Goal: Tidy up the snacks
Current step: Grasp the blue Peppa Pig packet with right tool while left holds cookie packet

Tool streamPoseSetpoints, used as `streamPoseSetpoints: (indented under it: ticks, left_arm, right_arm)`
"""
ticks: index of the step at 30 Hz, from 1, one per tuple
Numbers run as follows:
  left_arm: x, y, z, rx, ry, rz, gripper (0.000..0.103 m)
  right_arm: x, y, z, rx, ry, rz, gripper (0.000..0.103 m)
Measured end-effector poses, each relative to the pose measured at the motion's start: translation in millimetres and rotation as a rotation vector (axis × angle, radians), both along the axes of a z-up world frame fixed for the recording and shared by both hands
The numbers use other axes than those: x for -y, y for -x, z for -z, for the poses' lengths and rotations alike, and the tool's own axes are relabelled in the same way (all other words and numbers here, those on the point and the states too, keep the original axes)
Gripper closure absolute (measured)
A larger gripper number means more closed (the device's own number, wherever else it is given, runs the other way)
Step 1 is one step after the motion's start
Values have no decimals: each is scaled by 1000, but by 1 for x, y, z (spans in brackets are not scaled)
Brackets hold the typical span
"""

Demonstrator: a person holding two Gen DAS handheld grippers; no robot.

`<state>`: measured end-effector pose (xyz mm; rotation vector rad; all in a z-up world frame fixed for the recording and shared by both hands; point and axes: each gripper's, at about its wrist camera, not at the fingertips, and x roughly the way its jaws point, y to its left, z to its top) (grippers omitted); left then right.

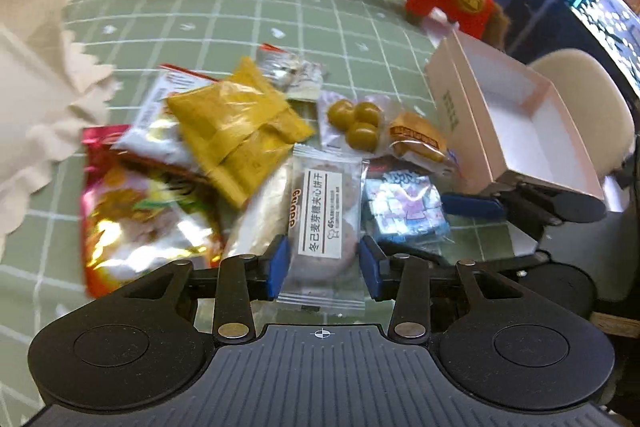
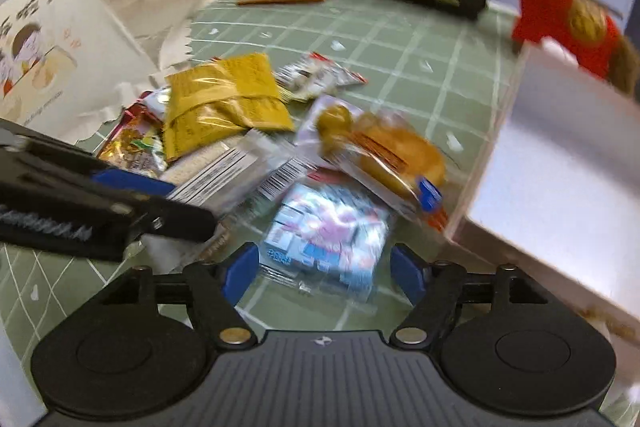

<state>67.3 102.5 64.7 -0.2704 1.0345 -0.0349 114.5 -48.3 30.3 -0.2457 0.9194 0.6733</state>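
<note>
Left gripper pads clamp clear-wrapped biscuit pack; lift w/o snagging, into pink cardboard box beside it. Right gripper open over blue candy packet.

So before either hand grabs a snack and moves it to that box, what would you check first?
1. Biscuit packet between the left fingers: ok, it sits in the gap.
2. Left fingers pressing on it: cannot tell; slivers of gap show at both sides.
3. Right gripper open: ok, fingers stand wide.
4. Blue candy pack lined up with the right gripper: ok, it lies between the fingers, untouched.
5. White box ready to receive: ok, open and nothing seen inside.
6. Neighbours clear of the biscuit packet: not ok, a silver wrapper lies right against it.
</note>
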Motion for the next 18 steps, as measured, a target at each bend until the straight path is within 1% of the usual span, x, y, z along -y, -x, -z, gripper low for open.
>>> streamPoseSetpoints:
  ticks: [1, 2, 3, 5, 6, 7, 10, 11, 13, 15, 16, 17, 18]
  left_arm:
    - [0, 6, -3, 12, 2, -13, 59]
    - [0, 13, -4, 21, 8, -25, 59]
    - [0, 18, -5, 25, 15, -31, 59]
    - [4, 27, -5, 27, 21, -26, 59]
    - [8, 32, -4, 24, 21, -20, 59]
    - [12, 36, -2, 17, 23, -13, 59]
    - [31, 49, 7, -14, 34, 36, 59]
    - [38, 53, 11, -22, 26, 49, 59]
    - [48, 61, 18, -40, -17, 45, 59]
    - [50, 69, 22, -47, -35, 21, 59]
    - [49, 74, 21, -43, -33, 6, 59]
    - [45, 78, 20, -43, -36, -8, 59]
    - [41, 81, 19, -45, -44, -19, 59]
  right_arm:
    - [0, 1, 0, 0, 1, 9, 36]
    - [0, 2, -1, -1, 6, 17, 49]
    - [2, 3, -3, -10, 7, 18, 55]
    - [15, 5, -8, -68, -6, 17, 86]
    - [24, 7, -10, -98, -9, 21, 92]
    - [32, 9, -11, -115, -8, 23, 96]
    - [61, 26, -10, -112, 41, 45, 96]
    - [69, 31, -9, -111, 56, 56, 96]
    - [79, 38, -9, -108, 69, 72, 95]
    - [80, 41, -12, -96, 66, 98, 93]
    - [76, 40, -14, -91, 57, 113, 86]
    - [70, 39, -16, -90, 41, 124, 74]
    - [65, 37, -17, -89, 23, 138, 67]
